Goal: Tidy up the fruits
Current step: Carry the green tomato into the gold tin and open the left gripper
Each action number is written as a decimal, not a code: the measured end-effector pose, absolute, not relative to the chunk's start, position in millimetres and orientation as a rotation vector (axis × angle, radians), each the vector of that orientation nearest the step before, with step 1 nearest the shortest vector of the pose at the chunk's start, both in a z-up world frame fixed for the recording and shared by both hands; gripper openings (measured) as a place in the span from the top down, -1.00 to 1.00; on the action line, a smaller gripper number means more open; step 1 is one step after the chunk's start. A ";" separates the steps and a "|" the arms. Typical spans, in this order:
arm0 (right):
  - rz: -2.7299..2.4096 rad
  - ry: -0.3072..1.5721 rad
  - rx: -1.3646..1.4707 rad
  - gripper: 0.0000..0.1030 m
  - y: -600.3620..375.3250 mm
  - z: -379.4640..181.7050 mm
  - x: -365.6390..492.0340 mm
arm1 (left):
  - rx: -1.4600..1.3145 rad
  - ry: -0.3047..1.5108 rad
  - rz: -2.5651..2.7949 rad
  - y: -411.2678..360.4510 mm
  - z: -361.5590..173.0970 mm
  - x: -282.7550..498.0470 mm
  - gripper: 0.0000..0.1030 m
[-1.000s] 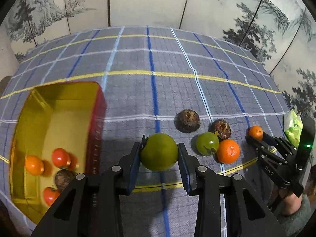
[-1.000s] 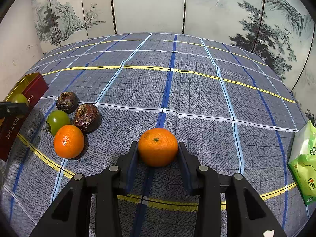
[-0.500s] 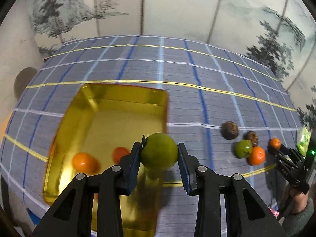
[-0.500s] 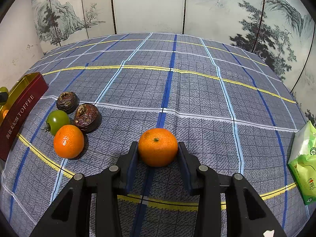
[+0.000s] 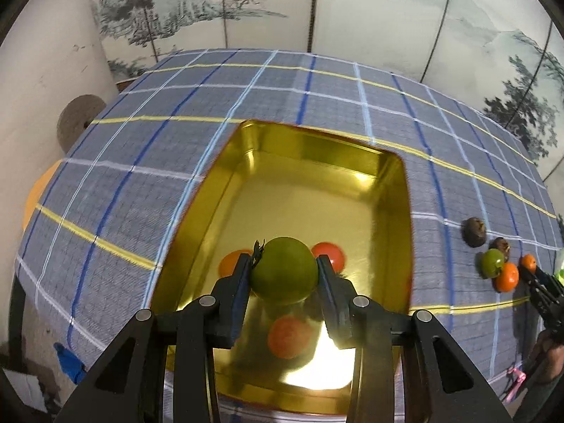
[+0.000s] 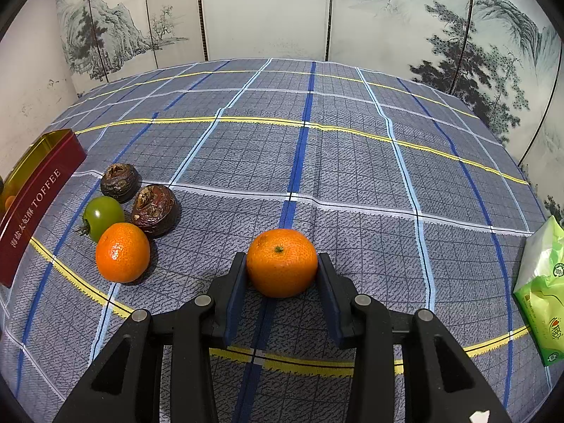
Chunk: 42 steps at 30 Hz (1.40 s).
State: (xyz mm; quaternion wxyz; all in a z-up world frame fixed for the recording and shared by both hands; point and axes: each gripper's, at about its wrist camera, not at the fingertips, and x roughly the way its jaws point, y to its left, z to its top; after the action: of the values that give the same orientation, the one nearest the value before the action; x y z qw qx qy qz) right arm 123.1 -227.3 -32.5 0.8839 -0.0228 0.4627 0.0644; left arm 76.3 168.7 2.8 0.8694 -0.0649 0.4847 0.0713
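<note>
The left gripper [image 5: 283, 275] pinches a green tomato [image 5: 283, 269] between its fingers and holds it above the near half of the gold tin [image 5: 402, 211], over three red and orange fruits [image 5: 326, 252] already on the tin floor. The right gripper [image 6: 282, 268] has its fingers clamped on an orange [image 6: 282, 262] low over the tabletop [image 6: 352, 162], well apart from the tin.

The step in hand looks like dropping the tomato into the tin. To do it well, lower it toward bare floor before spreading the fingers; the far half of the tin is open, while the spot straight below is crowded, so a release from here could land it on another fruit and set it rolling. Ease it forward a little, go low, then let go.

The tin walls are shallow but the fingers must clear the near rim on the way out, so lift straight up. Four fruits [image 6: 121, 252] wait in a cluster near the tin's red side, with wide bare cloth beyond them for the right gripper's path. A green packet [image 6: 541, 292] sits at the tabletop's right edge, out of the way.
</note>
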 end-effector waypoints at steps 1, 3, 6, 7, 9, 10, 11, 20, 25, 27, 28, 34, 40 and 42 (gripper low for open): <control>0.134 0.963 -0.047 0.29 -227.6 -32.4 123.1 | -0.137 1.018 0.155 171.7 0.8 75.1 0.27; 0.134 0.963 -0.047 0.29 -227.2 -32.5 123.1 | -0.141 1.025 0.161 175.7 -2.0 72.9 0.27; 0.134 0.963 -0.047 0.29 -227.5 -32.4 123.0 | -0.146 1.033 0.169 180.2 -5.8 69.7 0.27; 0.134 0.963 -0.047 0.29 -227.5 -32.4 123.0 | -0.149 1.036 0.169 181.3 -7.0 69.0 0.27; 0.134 0.963 -0.047 0.29 -227.6 -32.4 123.0 | -0.153 1.041 0.171 183.2 -9.0 67.2 0.27; 0.134 0.963 -0.047 0.29 -227.6 -32.4 123.0 | -0.154 1.042 0.170 183.8 -9.8 66.4 0.27; 0.134 0.963 -0.047 0.29 -227.3 -32.4 123.0 | -0.153 1.044 0.167 184.2 -10.5 65.6 0.27; 0.134 0.963 -0.047 0.29 -227.3 -32.5 123.0 | -0.143 1.064 0.153 181.7 -17.8 60.5 0.27; 0.134 0.963 -0.048 0.29 -227.7 -32.3 122.9 | -0.137 1.082 0.146 178.5 -24.4 59.5 0.27; 0.134 0.963 -0.048 0.29 -227.7 -32.4 122.9 | -0.139 1.078 0.147 179.0 -25.4 59.1 0.27; 0.134 0.963 -0.048 0.29 -227.4 -32.4 123.0 | -0.138 1.078 0.148 179.3 -25.5 59.3 0.27; 0.134 0.963 -0.048 0.29 -227.4 -32.3 122.8 | -0.144 1.079 0.149 180.3 -25.7 59.6 0.27; 0.136 0.964 -0.045 0.29 -228.1 -32.5 122.7 | -0.163 1.076 0.145 182.4 -26.6 58.6 0.26; 0.134 0.964 -0.049 0.29 -228.7 -32.7 122.8 | -0.158 1.077 0.143 182.6 -26.6 59.3 0.26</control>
State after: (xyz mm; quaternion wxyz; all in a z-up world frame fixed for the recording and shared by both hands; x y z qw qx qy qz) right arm 122.8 -228.7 -32.7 0.8837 -0.0236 0.4630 0.0645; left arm 59.3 182.6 -26.6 0.8530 -0.0752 0.5120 0.0678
